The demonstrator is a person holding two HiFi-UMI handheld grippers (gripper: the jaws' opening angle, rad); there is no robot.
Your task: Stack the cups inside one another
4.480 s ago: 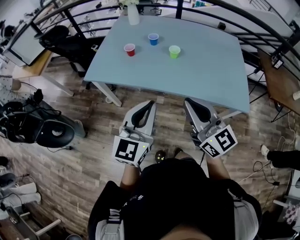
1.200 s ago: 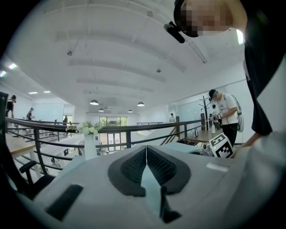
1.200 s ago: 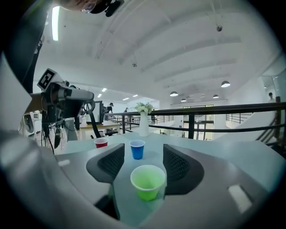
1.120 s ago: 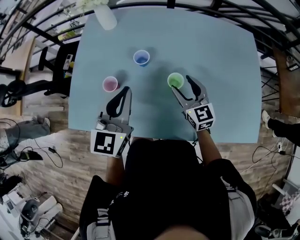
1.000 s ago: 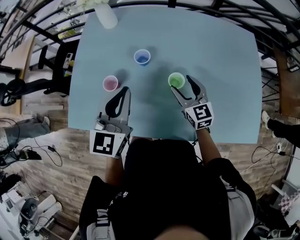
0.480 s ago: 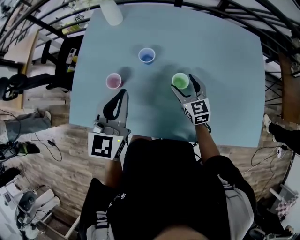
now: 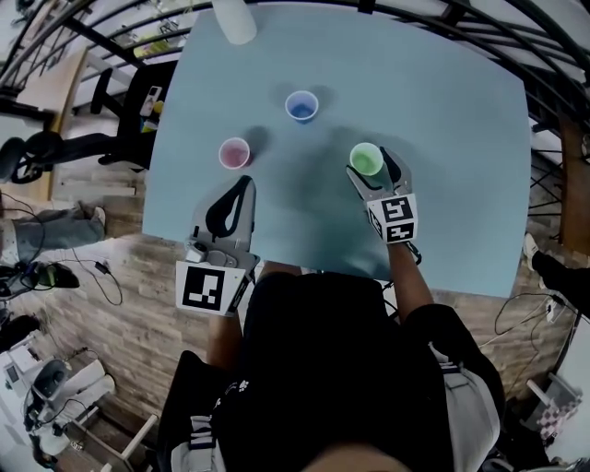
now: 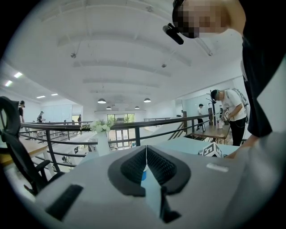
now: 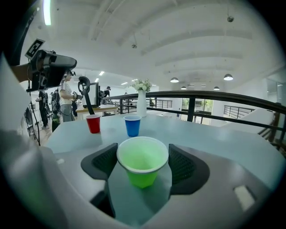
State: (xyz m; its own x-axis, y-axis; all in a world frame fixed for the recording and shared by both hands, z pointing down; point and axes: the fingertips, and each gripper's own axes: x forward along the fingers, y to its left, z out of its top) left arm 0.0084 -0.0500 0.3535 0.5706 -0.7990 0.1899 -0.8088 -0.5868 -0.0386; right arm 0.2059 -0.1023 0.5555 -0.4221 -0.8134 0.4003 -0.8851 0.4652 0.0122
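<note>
Three cups stand upright and apart on the light blue table: red at the left, blue farther back, green at the right. My right gripper reaches around the green cup. Its jaws have just been opening; they stand one on each side of the cup with a small gap, not pressing it. Past it in the right gripper view are the red cup and blue cup. My left gripper hangs near the table's front edge, just short of the red cup, its pads together.
A white vase with flowers stands at the table's far left corner. A dark railing curves behind the table. Office chairs and cables crowd the wooden floor at the left. A person stands at a far desk.
My right gripper has moved forward and down, so the green cup now sits between its jaws rather than just ahead of them. The left gripper has hardly moved.
</note>
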